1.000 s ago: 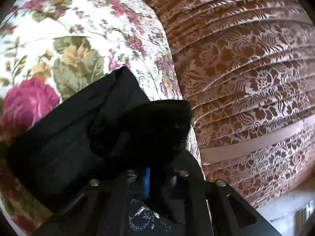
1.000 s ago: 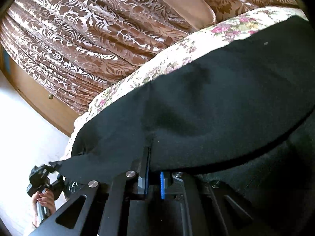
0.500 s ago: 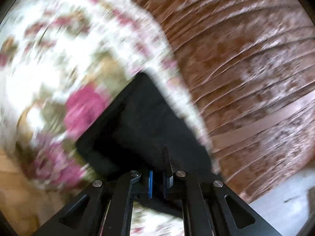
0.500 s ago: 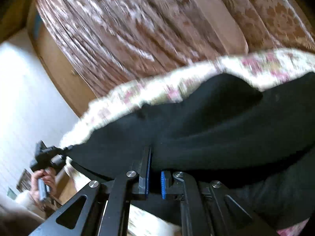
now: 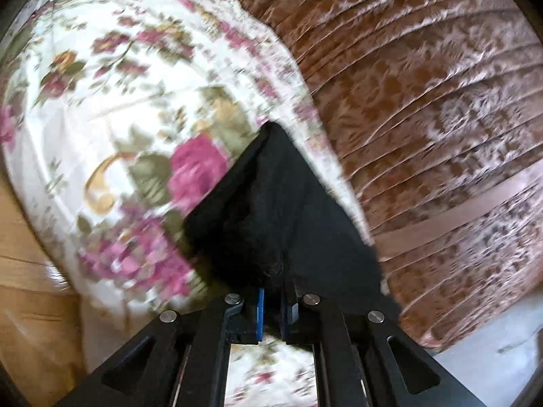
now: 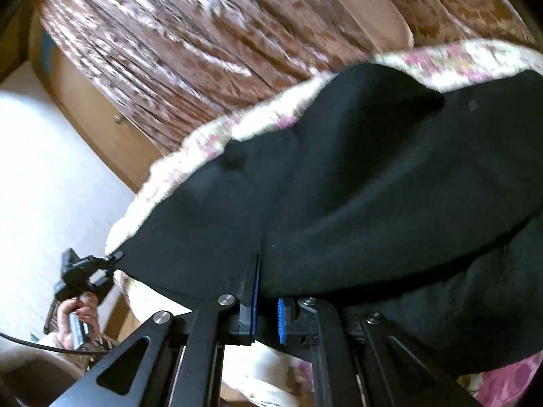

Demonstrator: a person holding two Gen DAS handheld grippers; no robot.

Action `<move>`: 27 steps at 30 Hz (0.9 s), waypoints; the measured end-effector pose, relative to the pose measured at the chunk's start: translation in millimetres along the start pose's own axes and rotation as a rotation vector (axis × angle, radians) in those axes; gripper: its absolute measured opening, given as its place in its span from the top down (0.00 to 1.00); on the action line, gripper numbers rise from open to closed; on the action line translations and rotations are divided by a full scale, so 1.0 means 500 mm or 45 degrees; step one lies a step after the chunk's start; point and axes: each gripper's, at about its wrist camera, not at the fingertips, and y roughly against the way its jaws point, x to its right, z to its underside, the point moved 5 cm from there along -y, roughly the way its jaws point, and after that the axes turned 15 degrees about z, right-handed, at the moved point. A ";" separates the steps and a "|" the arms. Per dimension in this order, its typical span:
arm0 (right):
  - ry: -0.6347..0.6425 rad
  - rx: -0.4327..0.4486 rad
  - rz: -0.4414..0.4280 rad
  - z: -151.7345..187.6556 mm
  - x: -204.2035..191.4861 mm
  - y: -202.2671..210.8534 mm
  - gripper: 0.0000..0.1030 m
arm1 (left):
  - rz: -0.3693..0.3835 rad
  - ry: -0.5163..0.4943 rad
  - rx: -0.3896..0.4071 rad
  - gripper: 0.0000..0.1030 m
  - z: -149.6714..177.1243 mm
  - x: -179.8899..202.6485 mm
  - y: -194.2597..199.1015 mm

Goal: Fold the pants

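Observation:
The black pants (image 6: 373,183) hang lifted over a floral bedspread (image 5: 112,108). My right gripper (image 6: 268,315) is shut on the pants' near edge, and the cloth drapes away from its blue pads. My left gripper (image 5: 272,312) is shut on another edge of the pants (image 5: 281,217), which rise from its fingers in a dark peak. In the right wrist view the left gripper (image 6: 85,274) shows at the far left, held by a hand and pinching the pants' far corner.
A brown patterned curtain (image 5: 424,101) hangs behind the bed; it also shows in the right wrist view (image 6: 190,40). A wooden floor (image 5: 23,298) lies below the bedspread's edge. A white wall (image 6: 44,156) and wooden trim (image 6: 91,108) are at the left.
Both grippers have lifted the pants up off the bedspread. The cloth now hangs stretched between them, and more floor and wall have come into view.

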 end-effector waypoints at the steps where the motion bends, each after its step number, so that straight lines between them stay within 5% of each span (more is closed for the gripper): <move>1: -0.019 -0.005 -0.004 0.003 0.006 -0.006 0.93 | -0.011 -0.014 -0.004 0.93 0.005 0.001 0.003; 7: -0.067 -0.037 -0.050 -0.008 0.014 0.006 0.76 | -0.143 -0.200 0.112 0.71 -0.012 0.051 0.039; 11: -0.067 -0.039 -0.020 -0.011 0.040 0.046 0.76 | -0.202 -0.374 0.320 0.57 -0.040 0.123 0.086; 14: -0.104 -0.022 0.009 -0.018 0.079 0.079 0.76 | -0.191 -0.490 0.369 0.47 -0.038 0.178 0.078; 17: -0.164 0.030 0.064 -0.029 0.130 0.116 0.76 | -0.111 -0.563 0.281 0.37 -0.018 0.226 0.014; 21: -0.277 0.131 0.203 -0.056 0.220 0.156 0.76 | -0.061 -0.622 0.061 0.37 0.028 0.264 -0.131; 27: -0.549 0.233 0.366 -0.107 0.378 0.193 0.74 | -0.016 -0.585 -0.138 0.35 0.089 0.291 -0.315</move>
